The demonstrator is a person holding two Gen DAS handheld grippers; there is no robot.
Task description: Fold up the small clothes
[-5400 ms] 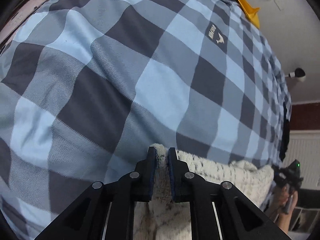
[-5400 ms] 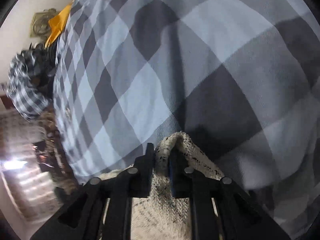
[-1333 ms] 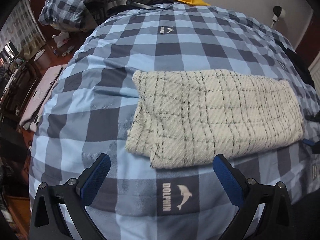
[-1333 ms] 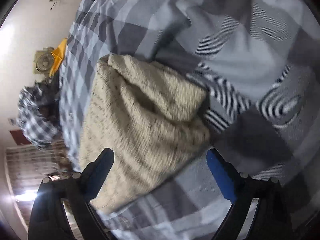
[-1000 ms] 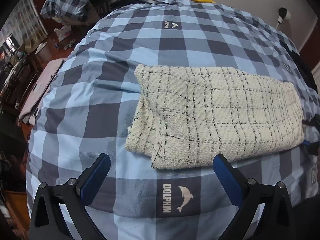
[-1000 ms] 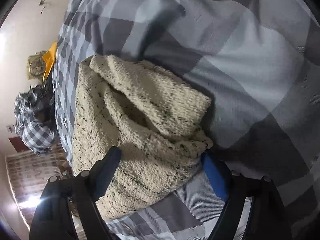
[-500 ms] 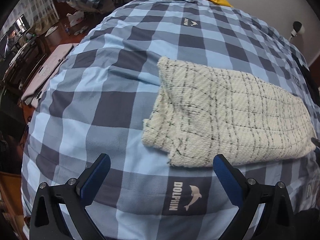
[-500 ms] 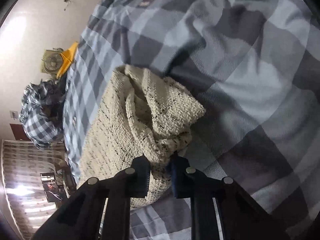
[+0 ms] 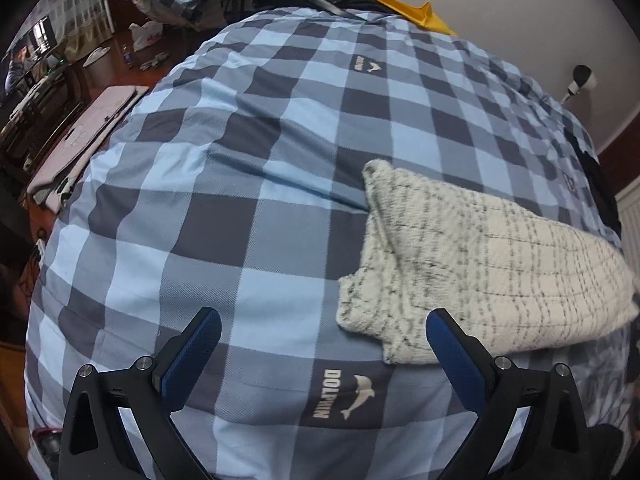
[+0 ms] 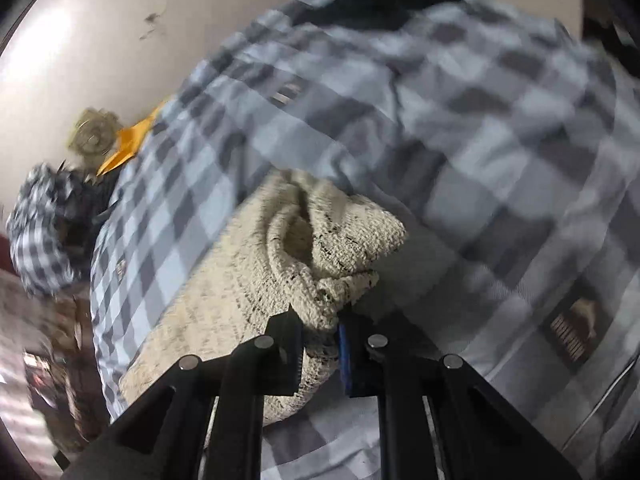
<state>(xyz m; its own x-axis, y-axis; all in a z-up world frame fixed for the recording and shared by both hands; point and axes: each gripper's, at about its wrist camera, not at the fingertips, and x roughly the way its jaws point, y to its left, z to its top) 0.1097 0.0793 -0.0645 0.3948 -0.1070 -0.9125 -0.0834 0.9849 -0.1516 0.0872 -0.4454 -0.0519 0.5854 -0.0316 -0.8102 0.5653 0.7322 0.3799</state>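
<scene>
Right gripper's fingers (image 10: 294, 338) clamp a bunched corner of the cream, black-flecked knitted garment (image 10: 256, 292); left gripper's fingers (image 9: 192, 356) are spread wide, holding nothing.

The garment lies folded lengthwise on the blue-and-grey checked bedcover (image 9: 248, 184), its near end lifted by the right gripper (image 10: 320, 340). The left gripper (image 9: 320, 344) hovers above the cover beside the garment's other end; beyond, an orange sheet (image 9: 404, 12) lies by the white wall.

Checked blue bedspread (image 9: 248, 184), pale wall (image 9: 520, 4), reddish-brown floor (image 9: 116, 50).
</scene>
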